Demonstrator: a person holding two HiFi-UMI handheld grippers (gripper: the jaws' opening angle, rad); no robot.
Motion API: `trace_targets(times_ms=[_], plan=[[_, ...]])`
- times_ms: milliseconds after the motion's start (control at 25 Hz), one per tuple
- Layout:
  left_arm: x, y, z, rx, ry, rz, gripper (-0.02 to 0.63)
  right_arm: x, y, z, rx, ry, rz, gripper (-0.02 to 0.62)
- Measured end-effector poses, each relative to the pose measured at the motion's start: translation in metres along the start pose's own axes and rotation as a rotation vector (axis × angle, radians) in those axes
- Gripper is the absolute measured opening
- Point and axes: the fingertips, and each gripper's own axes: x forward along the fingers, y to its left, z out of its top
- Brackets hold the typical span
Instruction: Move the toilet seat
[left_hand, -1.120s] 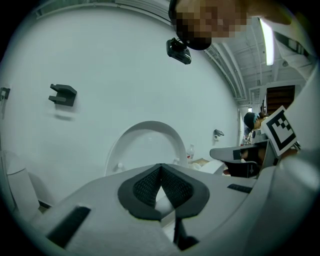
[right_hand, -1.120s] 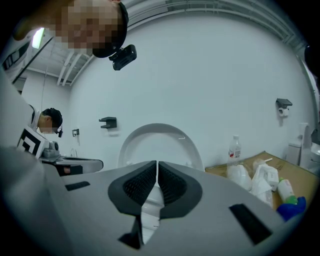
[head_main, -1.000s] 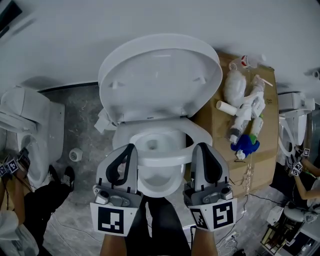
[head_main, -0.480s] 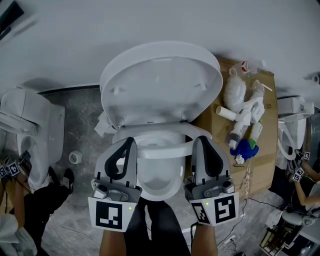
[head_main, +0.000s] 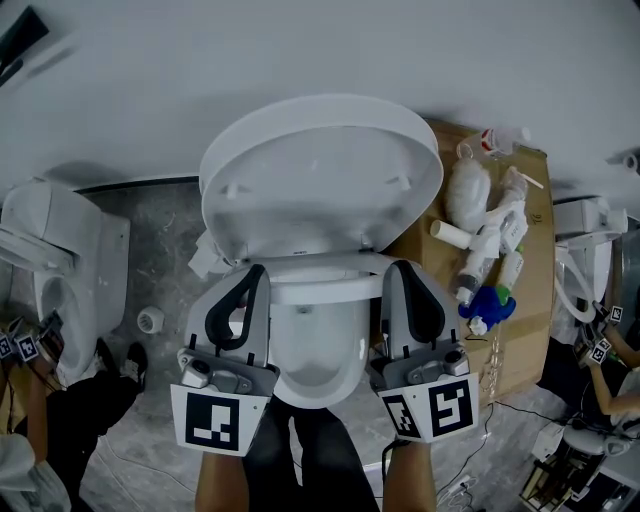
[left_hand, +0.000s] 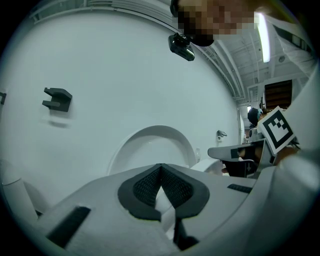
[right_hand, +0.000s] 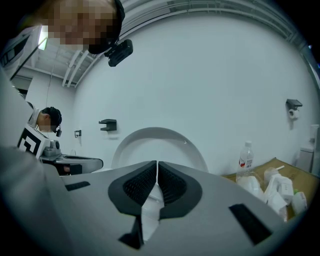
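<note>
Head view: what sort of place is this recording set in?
Likely a test or workshop area for bathroom fittings, not a home bathroom: a toilet, a second toilet close by, and loose pipe fittings on cardboard.

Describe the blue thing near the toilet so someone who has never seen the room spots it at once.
On the person's right of the open toilet lies a sheet of brown cardboard. A heap of white plastic parts lies on it; the blue thing sits at the heap's near end, the only blue piece there.
</note>
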Motion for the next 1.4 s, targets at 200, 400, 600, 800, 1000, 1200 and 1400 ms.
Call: trace_targets(times_ms=[200,400,600,800,1000,1200,1400], plan=[[0.005,0.004,0.002,0.004,-0.005,0.005,0.009,0.007,-0.002,0.002,0.001,0.002,0.014,0.02],[0.01,0.006,0.004,0.014,-0.014,0.006,0.009,0.013,-0.003,0.004,-0.003,-0.006,0.023,0.02],[0.016,0.009,0.006,0.02,-0.021,0.004,0.009,0.02,-0.005,0.005,-0.008,-0.013,0.03,0.02],[0.022,0.013,0.008,0.018,-0.029,-0.002,0.009,0.027,-0.007,0.007,-0.016,-0.015,0.035,0.018],[0.027,0.017,0.01,0.019,-0.035,0.003,0.009,0.035,-0.008,0.009,-0.018,-0.018,0.043,0.017],[0.033,0.02,0.012,0.022,-0.044,0.004,0.009,0.042,-0.009,0.01,-0.02,-0.016,0.055,0.017],[0.04,0.024,0.012,0.019,-0.038,0.008,0.009,0.05,-0.012,0.011,-0.023,-0.014,0.059,0.017]])
